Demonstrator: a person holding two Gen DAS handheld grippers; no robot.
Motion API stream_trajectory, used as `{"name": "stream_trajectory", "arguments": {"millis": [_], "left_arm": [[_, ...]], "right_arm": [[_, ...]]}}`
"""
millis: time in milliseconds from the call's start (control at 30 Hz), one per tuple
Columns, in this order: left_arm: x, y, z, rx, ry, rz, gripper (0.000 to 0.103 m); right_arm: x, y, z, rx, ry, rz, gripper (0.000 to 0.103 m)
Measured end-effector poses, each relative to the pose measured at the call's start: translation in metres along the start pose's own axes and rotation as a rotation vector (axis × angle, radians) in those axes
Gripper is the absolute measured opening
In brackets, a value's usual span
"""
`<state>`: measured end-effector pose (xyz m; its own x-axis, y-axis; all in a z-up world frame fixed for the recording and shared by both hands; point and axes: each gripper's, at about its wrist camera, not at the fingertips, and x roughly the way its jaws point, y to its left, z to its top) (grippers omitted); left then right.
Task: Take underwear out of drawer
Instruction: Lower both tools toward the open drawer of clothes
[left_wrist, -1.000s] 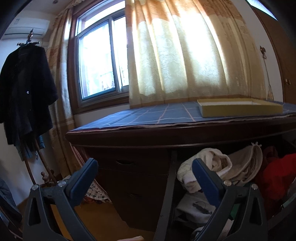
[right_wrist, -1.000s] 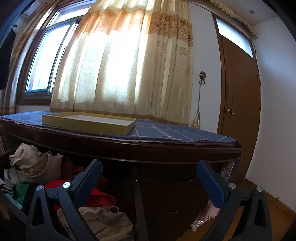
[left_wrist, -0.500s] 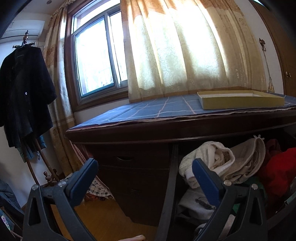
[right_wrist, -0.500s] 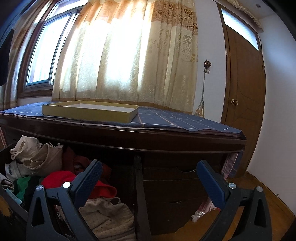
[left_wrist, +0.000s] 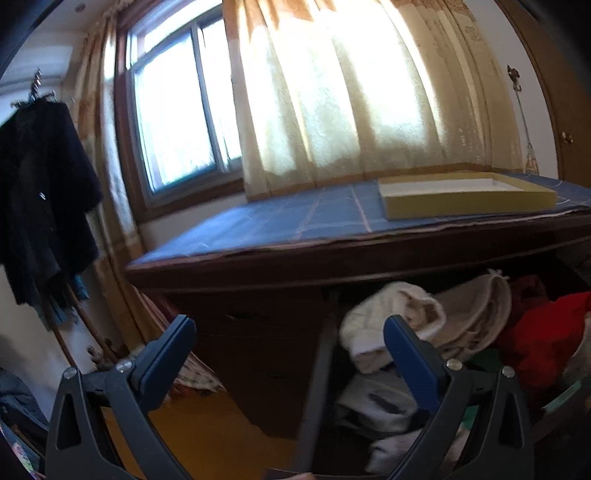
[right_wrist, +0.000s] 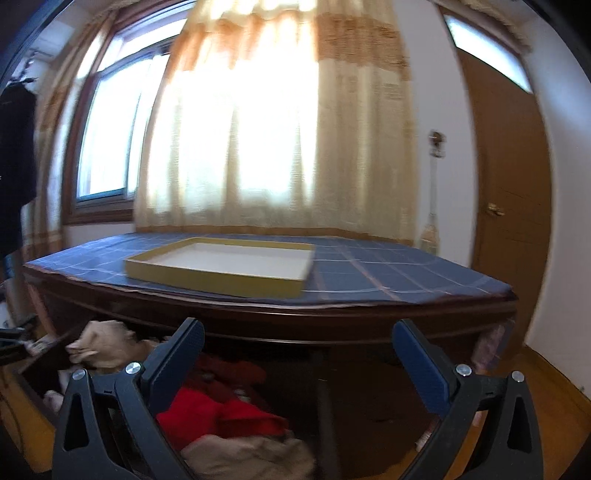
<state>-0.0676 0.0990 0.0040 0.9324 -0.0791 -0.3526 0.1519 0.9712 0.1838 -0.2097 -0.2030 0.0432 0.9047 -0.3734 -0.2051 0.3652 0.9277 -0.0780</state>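
Both grippers, left (left_wrist: 290, 332) and right (right_wrist: 297, 338), hung empty with jaws apart above the open drawer (left_wrist: 317, 373); the reach was starting. Underwear (left_wrist: 391, 321) lay heaped inside, so next probably came descent and pinching.

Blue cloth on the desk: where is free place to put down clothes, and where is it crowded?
The blue cloth is bare left of the yellow tray, toward the window, and right of it, toward the door. The tray's white inside is bare too. The open drawer below is packed with clothes.
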Motion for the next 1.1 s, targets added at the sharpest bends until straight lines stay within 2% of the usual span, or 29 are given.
{"name": "stream_trajectory", "arguments": {"millis": [100,167,333,467,600,733,867,1000,1100], "left_arm": [[0.007,-0.002,-0.001,-0.045,0.065,-0.057,0.103],[0.01,-0.003,-0.004,-0.056,0.085,-0.063,0.103],[0.02,-0.011,-0.008,-0.032,0.153,-0.048,0.103],[0.022,-0.016,-0.008,-0.024,0.166,-0.047,0.103],[0.028,-0.016,-0.009,-0.035,0.201,-0.055,0.103],[0.033,-0.014,-0.011,-0.056,0.23,-0.059,0.103],[0.038,-0.013,-0.012,-0.072,0.261,-0.054,0.103],[0.038,-0.017,-0.014,-0.049,0.259,-0.038,0.103],[0.037,-0.023,-0.016,-0.014,0.248,-0.024,0.103]], "right_arm": [[0.01,0.017,0.006,0.011,0.035,0.086,0.103],[0.018,0.024,0.009,0.028,0.066,0.13,0.103],[0.046,0.055,0.018,0.031,0.219,0.259,0.103],[0.074,0.076,0.02,0.082,0.354,0.346,0.103],[0.096,0.094,0.017,0.107,0.467,0.391,0.103],[0.107,0.11,0.018,0.106,0.518,0.429,0.103],[0.133,0.129,0.017,0.11,0.652,0.446,0.103],[0.147,0.141,0.015,0.163,0.657,0.511,0.103],[0.158,0.159,0.015,0.153,0.67,0.531,0.103]]}}
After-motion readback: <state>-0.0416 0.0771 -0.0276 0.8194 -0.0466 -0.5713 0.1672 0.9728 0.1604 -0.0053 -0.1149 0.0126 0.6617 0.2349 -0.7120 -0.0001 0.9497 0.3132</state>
